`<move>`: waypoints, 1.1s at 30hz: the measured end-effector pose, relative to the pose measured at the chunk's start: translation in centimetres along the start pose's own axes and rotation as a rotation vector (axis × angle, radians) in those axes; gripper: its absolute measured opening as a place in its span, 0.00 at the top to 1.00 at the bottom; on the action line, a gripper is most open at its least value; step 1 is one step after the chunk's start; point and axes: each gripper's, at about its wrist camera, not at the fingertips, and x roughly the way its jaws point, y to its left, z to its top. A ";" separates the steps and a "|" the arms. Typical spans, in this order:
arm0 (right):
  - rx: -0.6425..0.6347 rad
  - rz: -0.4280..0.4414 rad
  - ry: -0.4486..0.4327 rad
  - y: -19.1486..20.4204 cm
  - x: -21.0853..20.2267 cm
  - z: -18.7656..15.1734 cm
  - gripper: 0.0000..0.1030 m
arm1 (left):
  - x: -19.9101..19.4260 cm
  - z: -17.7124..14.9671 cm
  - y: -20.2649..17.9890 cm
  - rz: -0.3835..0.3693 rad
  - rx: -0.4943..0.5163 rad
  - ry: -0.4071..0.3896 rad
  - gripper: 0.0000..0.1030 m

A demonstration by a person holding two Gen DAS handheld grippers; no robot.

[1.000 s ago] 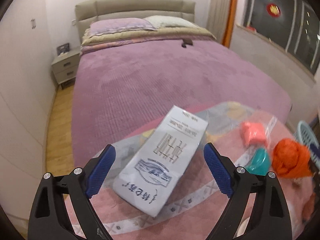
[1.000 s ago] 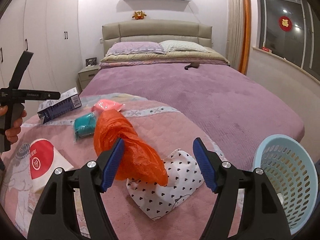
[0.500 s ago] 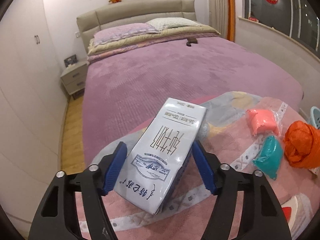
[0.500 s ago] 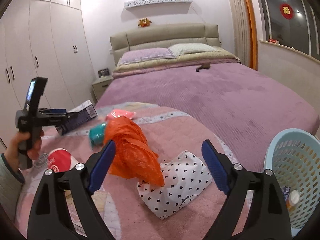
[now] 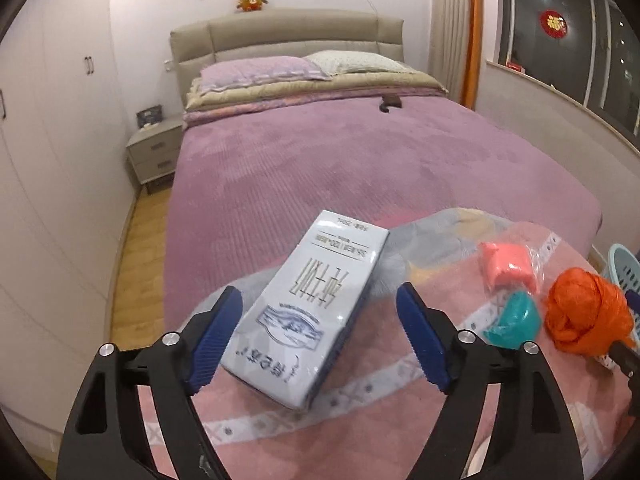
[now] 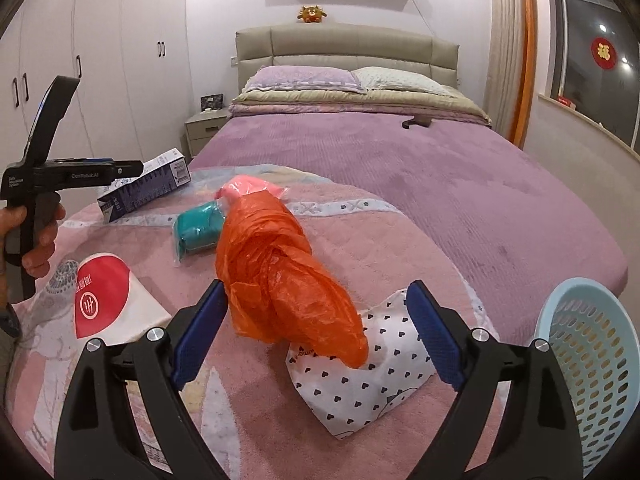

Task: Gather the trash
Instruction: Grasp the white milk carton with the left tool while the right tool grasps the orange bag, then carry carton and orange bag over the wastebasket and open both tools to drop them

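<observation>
A white-and-blue carton [image 5: 316,312] lies on the pink blanket [image 5: 360,432] between the jaws of my left gripper [image 5: 319,291]. The jaws are opening, and neither pad presses on the carton. My right gripper [image 6: 318,286] stands open around the near end of a crumpled orange plastic bag [image 6: 280,276], which rests partly on a white heart-patterned bag [image 6: 360,388]. A teal packet [image 6: 198,228] and a pink packet [image 6: 248,186] lie just beyond it. To the left lies a red-and-white paper bag [image 6: 108,300]. A light blue basket [image 6: 588,380] stands at the right.
The pink blanket covers the foot of a wide purple bed [image 6: 440,184] with pillows at a beige headboard. A small dark object [image 6: 418,122] lies far up the bed. White wardrobes and a nightstand [image 5: 154,152] line the left wall. A hand [image 6: 40,232] holds the left gripper.
The left jaws narrowed onto the carton half a second ago and have since spread apart again. The right jaws widened and now straddle the orange bag more closely.
</observation>
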 end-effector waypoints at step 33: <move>-0.016 0.144 -0.110 0.2 -6.6 -0.3 0.89 | -14.2 -0.2 -10.7 0.009 0.157 -0.179 0.50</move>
